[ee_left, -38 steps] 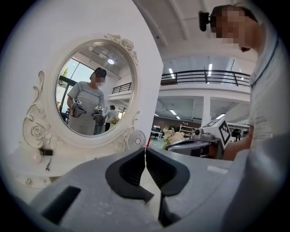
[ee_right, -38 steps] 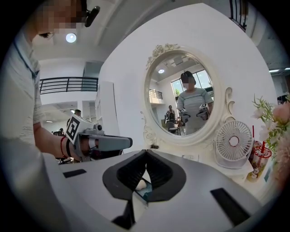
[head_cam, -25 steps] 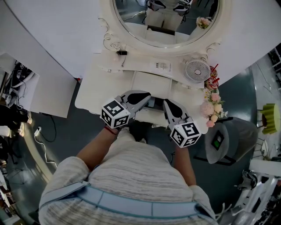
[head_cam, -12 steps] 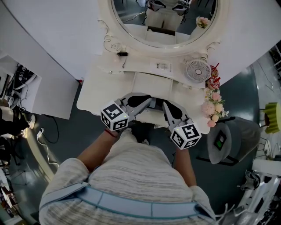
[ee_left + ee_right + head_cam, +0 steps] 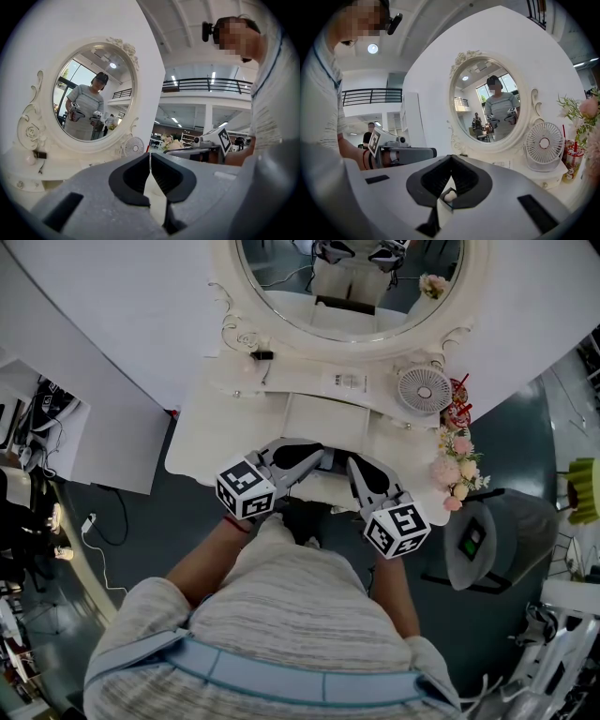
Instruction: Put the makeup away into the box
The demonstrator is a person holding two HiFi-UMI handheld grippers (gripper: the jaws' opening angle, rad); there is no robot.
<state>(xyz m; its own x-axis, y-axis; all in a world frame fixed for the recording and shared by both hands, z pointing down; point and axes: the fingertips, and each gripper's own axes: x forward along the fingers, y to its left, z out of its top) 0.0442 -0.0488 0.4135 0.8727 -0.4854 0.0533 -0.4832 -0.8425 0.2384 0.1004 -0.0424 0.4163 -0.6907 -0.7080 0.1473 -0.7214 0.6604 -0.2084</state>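
Left tongs [image 5: 150, 164] and right tongs [image 5: 450, 172]: both closed, no item seen between the pads, held at the near edge of the surface [image 5: 202, 442]. No makeup or box is identifiable ahead of the tongs. The scene fits makeup already stowed, or makeup lying out of view.

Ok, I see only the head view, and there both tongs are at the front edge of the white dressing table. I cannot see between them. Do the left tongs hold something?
Observer: No. In the left gripper view, the left tongs are closed together and nothing is between them.
Operator: And the right ones?
Observer: The right tongs are closed too. In the right gripper view, a small white round thing shows in the gap below their tips. I cannot tell what it is.
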